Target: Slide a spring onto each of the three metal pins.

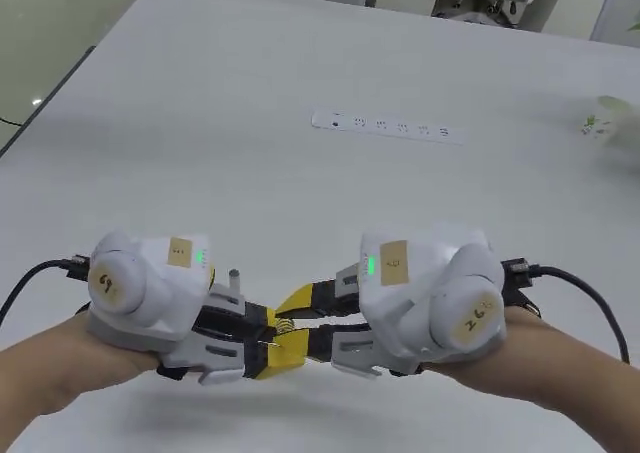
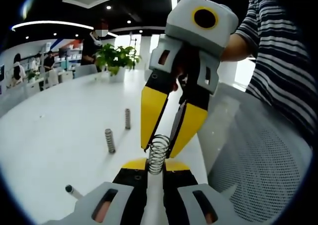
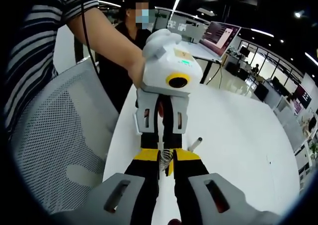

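A small metal spring (image 1: 283, 323) hangs between my two grippers, which meet tip to tip near the table's front edge. My left gripper (image 2: 155, 166) is shut on one end of the spring (image 2: 158, 153). Facing it, my right gripper (image 3: 166, 161) grips the other end of the spring (image 3: 165, 158). Two upright pins wear springs, one nearer (image 2: 110, 140) and one farther (image 2: 127, 118). A bare metal pin (image 1: 235, 276) stands just behind the left gripper, and the same bare pin (image 3: 195, 144) shows beside the jaws in the right gripper view.
A white power strip (image 1: 388, 127) lies across the middle of the white table (image 1: 200, 123). A mesh office chair (image 2: 258, 155) stands at the table's near edge. A potted plant (image 2: 115, 58) stands at the far end, with people beyond it.
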### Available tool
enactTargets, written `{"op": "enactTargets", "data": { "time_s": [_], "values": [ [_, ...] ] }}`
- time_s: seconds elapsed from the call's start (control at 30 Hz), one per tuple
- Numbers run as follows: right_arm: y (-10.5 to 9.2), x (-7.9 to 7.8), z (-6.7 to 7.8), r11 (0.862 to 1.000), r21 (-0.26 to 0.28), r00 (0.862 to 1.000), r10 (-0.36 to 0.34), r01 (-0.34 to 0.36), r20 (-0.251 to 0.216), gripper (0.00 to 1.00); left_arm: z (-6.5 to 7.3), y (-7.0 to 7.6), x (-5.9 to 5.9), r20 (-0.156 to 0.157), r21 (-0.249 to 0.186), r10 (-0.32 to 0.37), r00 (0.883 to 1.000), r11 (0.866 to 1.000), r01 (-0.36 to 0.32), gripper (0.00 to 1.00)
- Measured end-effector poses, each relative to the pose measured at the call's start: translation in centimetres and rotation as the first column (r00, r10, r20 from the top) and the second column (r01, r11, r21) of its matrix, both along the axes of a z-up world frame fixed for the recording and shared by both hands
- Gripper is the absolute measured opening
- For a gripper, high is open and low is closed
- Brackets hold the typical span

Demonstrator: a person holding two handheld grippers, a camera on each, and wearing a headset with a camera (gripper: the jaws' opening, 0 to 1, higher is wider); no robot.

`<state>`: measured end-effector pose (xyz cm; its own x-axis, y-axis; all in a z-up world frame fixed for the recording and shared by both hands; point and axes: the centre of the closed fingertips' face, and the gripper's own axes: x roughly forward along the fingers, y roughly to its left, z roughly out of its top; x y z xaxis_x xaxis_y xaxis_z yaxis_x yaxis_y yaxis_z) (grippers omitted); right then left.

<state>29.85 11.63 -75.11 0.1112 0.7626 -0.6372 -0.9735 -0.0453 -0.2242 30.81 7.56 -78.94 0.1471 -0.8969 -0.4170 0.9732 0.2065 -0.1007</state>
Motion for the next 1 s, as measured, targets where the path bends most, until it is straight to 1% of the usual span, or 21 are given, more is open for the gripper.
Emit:
{"op": "enactTargets", "data": {
  "time_s": [0.2,0.27,0.37,0.43,0.5,0.6,0.7,0.77,0.8,0.87,0.93,1.0],
  "values": [
    [0.0,0.0,-0.1,1.000,-0.005,1.000,0.006,-0.006,0.001,0.07,-0.1,0.0,0.0,-0.014,-0.004,0.015,1.000,1.000,-0.015,0.03],
    [0.0,0.0,-0.1,1.000,-0.007,1.000,0.010,-0.010,0.002,0.07,0.0,0.0,0.0,-0.033,-0.012,0.025,0.999,1.000,-0.025,0.03],
    [0.1,0.1,0.0,1.000,-0.004,1.000,0.010,-0.010,0.005,0.07,0.1,0.1,0.1,-0.027,-0.016,0.034,0.999,0.999,-0.034,0.04],
    [0.1,0.1,0.0,1.000,-0.001,1.000,0.009,-0.009,0.004,0.07,0.2,0.1,0.2,-0.039,-0.025,0.045,0.998,0.999,-0.046,0.05],
    [0.1,0.1,0.0,1.000,-0.003,1.000,0.011,-0.011,0.009,0.07,0.2,0.2,0.2,-0.042,-0.024,0.050,0.998,0.998,-0.051,0.06],
    [0.1,0.1,-0.1,1.000,-0.008,1.000,0.012,-0.012,0.016,0.07,0.0,0.3,0.1,-0.058,-0.022,0.060,0.997,0.998,-0.061,0.09],
    [0.0,0.1,0.0,1.000,-0.003,1.000,0.007,-0.007,0.018,0.07,-0.1,0.4,0.1,-0.061,-0.016,0.065,0.996,0.998,-0.066,0.10],
    [0.0,0.2,0.1,1.000,-0.002,1.000,0.003,-0.003,0.019,0.07,-0.1,0.4,0.0,-0.084,-0.028,0.079,0.993,0.996,-0.082,0.12],
    [-0.1,0.2,0.1,1.000,-0.004,1.000,0.002,-0.002,0.021,0.07,-0.1,0.5,0.0,-0.084,-0.030,0.080,0.993,0.996,-0.083,0.12],
    [-0.2,0.3,0.1,1.000,-0.007,1.000,0.001,-0.001,0.025,0.07,-0.2,0.8,0.0,-0.072,-0.018,0.086,0.994,0.996,-0.088,0.12],
    [-0.3,0.4,0.1,1.000,-0.006,1.000,-0.002,0.002,0.025,0.07,-0.3,1.0,0.1,-0.079,-0.018,0.100,0.992,0.995,-0.102,0.14],
    [-0.3,0.5,0.1,1.000,-0.007,1.000,-0.004,0.004,0.029,0.07,-0.3,1.3,0.1,-0.080,-0.019,0.111,0.991,0.993,-0.113,0.16]
  ]
}}
